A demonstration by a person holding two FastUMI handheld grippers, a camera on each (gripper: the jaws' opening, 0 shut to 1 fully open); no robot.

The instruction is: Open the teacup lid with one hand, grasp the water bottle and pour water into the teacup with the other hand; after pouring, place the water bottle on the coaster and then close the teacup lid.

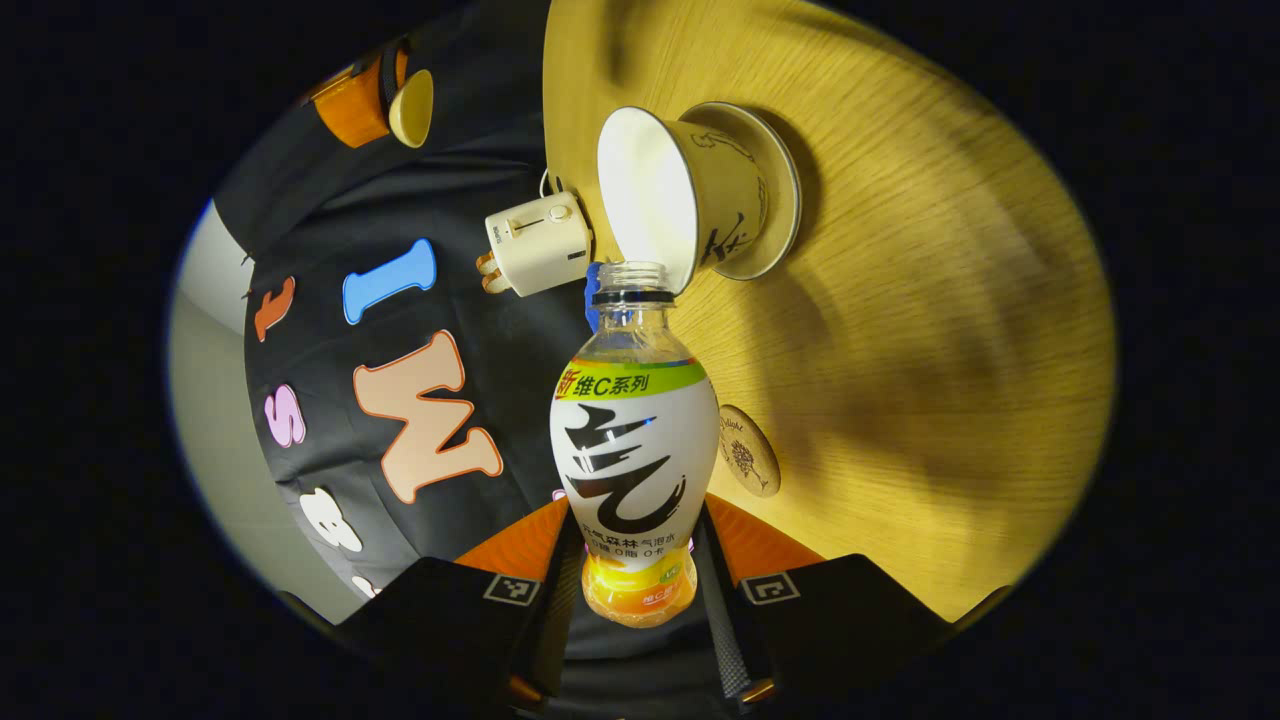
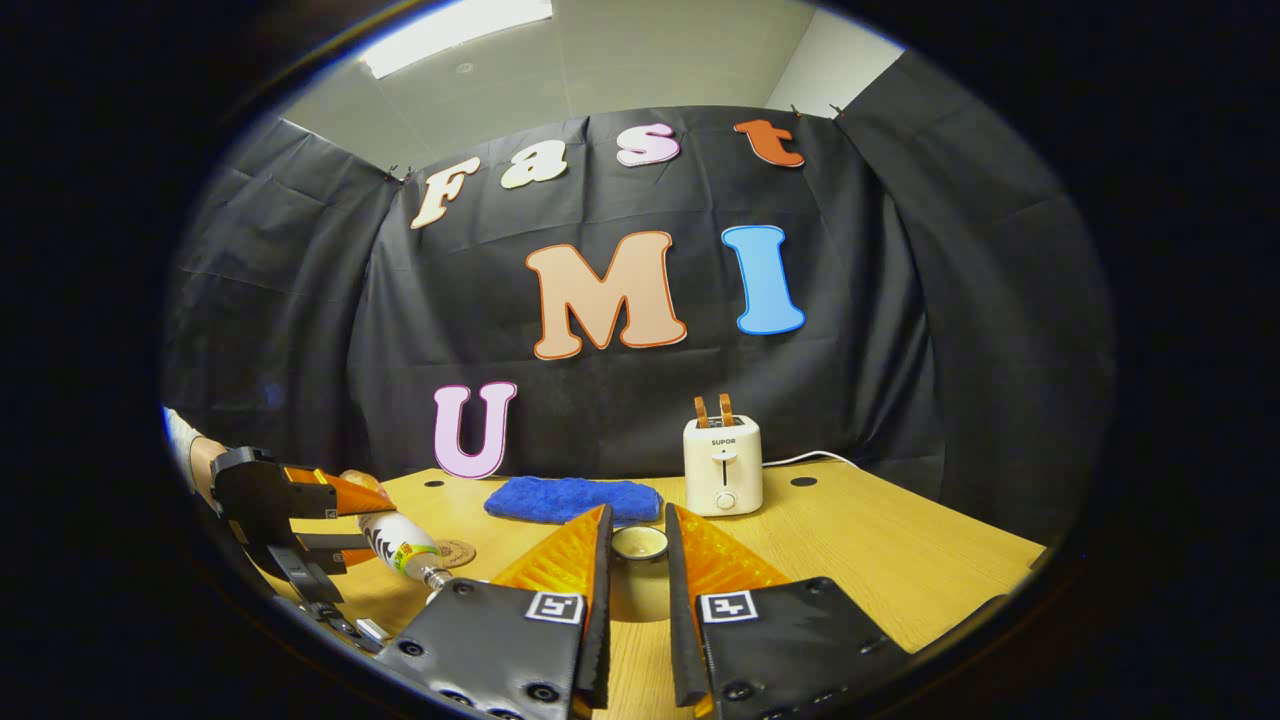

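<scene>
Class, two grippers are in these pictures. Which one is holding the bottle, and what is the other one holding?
The left gripper holds the bottle, its neck tipped towards the teacup. The right gripper grips the lid instead.

The water bottle (image 1: pixel 634 450) carried the clearest print: a green band just below its clear shoulder read "新 维C系列", with a large black brush-stroke character on the white wrap under it. Lower still ran a line of small characters ending in what looked like "0糖 0脂 0卡", too small to be sure of, and "维C" sat on the orange base. The toaster (image 2: pixel 723 465), in the right gripper view, bore the brand "SUPOR" on its front. The coaster (image 1: pixel 749 451) beside the bottle had script too small to read.
</scene>
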